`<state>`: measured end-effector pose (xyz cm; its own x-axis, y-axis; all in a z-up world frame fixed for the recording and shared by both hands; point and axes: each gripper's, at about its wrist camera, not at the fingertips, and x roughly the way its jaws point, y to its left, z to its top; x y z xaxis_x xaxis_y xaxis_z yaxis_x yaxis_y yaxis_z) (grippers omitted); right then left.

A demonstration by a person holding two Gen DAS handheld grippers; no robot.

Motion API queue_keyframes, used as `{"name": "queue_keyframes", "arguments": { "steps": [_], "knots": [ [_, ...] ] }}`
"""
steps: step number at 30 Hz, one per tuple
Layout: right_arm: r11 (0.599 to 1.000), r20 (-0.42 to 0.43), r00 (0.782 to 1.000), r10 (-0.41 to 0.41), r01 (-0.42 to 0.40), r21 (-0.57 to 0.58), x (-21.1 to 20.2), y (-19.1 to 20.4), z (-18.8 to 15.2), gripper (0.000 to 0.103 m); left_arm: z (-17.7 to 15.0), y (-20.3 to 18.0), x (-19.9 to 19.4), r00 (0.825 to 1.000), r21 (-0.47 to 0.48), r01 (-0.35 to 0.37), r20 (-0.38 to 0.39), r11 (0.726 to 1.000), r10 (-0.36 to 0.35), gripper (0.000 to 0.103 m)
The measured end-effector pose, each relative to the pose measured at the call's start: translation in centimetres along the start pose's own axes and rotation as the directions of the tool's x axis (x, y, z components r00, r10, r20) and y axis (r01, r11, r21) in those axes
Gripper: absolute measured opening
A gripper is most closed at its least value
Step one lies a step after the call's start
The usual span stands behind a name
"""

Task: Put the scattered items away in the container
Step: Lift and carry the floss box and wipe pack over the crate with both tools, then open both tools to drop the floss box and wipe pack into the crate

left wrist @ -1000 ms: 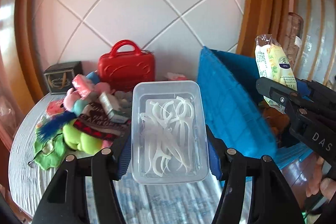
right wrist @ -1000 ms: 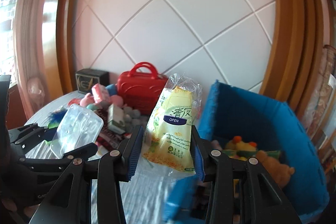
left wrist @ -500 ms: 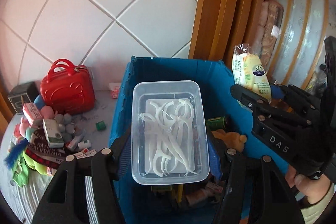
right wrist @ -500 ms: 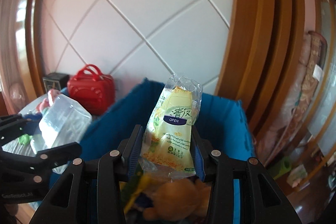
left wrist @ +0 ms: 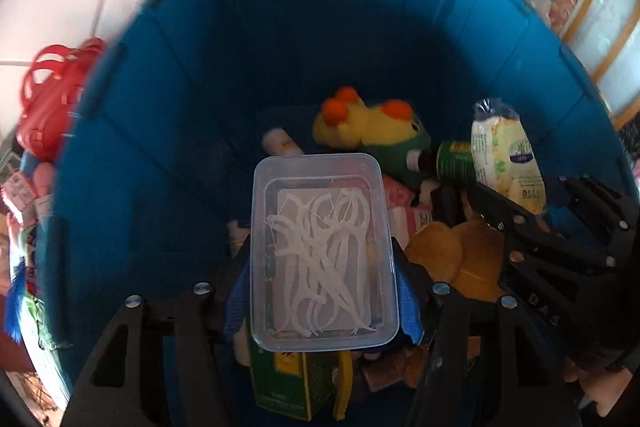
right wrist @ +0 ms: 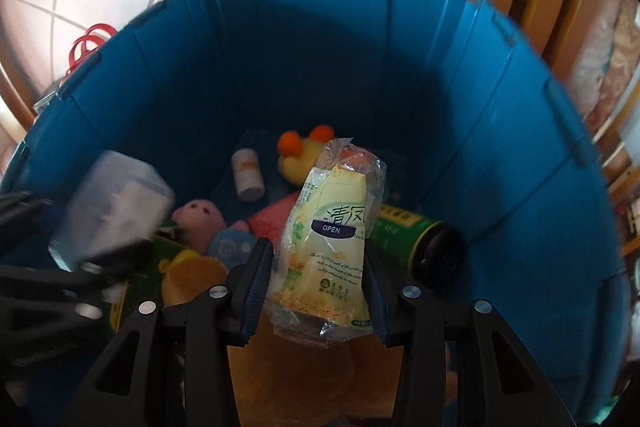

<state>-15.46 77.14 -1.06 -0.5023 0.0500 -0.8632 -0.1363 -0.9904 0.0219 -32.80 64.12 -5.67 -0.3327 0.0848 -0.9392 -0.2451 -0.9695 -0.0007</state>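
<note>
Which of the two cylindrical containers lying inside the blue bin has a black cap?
The dark green can, lying on its side right of the held tissue pack. The other, a small white bottle farther back, is all pale with an orange label.

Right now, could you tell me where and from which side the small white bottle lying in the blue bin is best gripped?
Grip the small white bottle across its round body at mid-length, coming straight down from above: it lies on its side on the blue bin floor with both long flanks clear.
</note>
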Motion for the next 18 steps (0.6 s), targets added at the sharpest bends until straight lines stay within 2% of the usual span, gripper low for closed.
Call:
{"name": "queue_keyframes", "arguments": {
  "steps": [3, 6, 13, 15, 17, 18],
  "knots": [
    [1.000, -0.033, 0.999, -0.015, 0.014, -0.024, 0.9, 0.5, -0.3, 0.042, -0.2, -0.2, 1.6, 0.998, 0.005, 0.008, -0.063, 1.000, -0.008, 0.059],
    [0.999, -0.062, 0.998, -0.031, 0.030, -0.025, 1.5, 0.4, -0.7, 0.044, -0.4, 0.0, 1.9, 0.997, 0.010, 0.001, -0.074, 1.000, 0.000, 0.059],
    [0.999, -0.087, 0.995, -0.046, 0.045, -0.012, 1.8, 0.1, -1.1, 0.054, -0.6, 1.3, 2.0, 0.996, -0.002, -0.009, -0.094, 1.000, 0.009, 0.060],
    [0.998, -0.089, 0.994, -0.055, 0.054, -0.010, 1.9, 0.0, -0.5, 0.060, -0.6, 1.7, 2.1, 0.996, -0.007, -0.008, -0.088, 1.000, 0.007, 0.060],
    [0.998, -0.096, 0.993, -0.066, 0.066, 0.000, 2.2, -1.2, -0.2, 0.075, -0.5, 2.0, 1.9, 0.997, -0.013, -0.007, -0.074, 1.000, 0.006, 0.060],
    [0.998, -0.099, 0.993, -0.067, 0.068, 0.002, 2.3, -1.2, -0.2, 0.078, -0.5, 2.1, 1.7, 0.998, -0.017, -0.005, -0.066, 1.000, 0.004, 0.060]
  ]
}}
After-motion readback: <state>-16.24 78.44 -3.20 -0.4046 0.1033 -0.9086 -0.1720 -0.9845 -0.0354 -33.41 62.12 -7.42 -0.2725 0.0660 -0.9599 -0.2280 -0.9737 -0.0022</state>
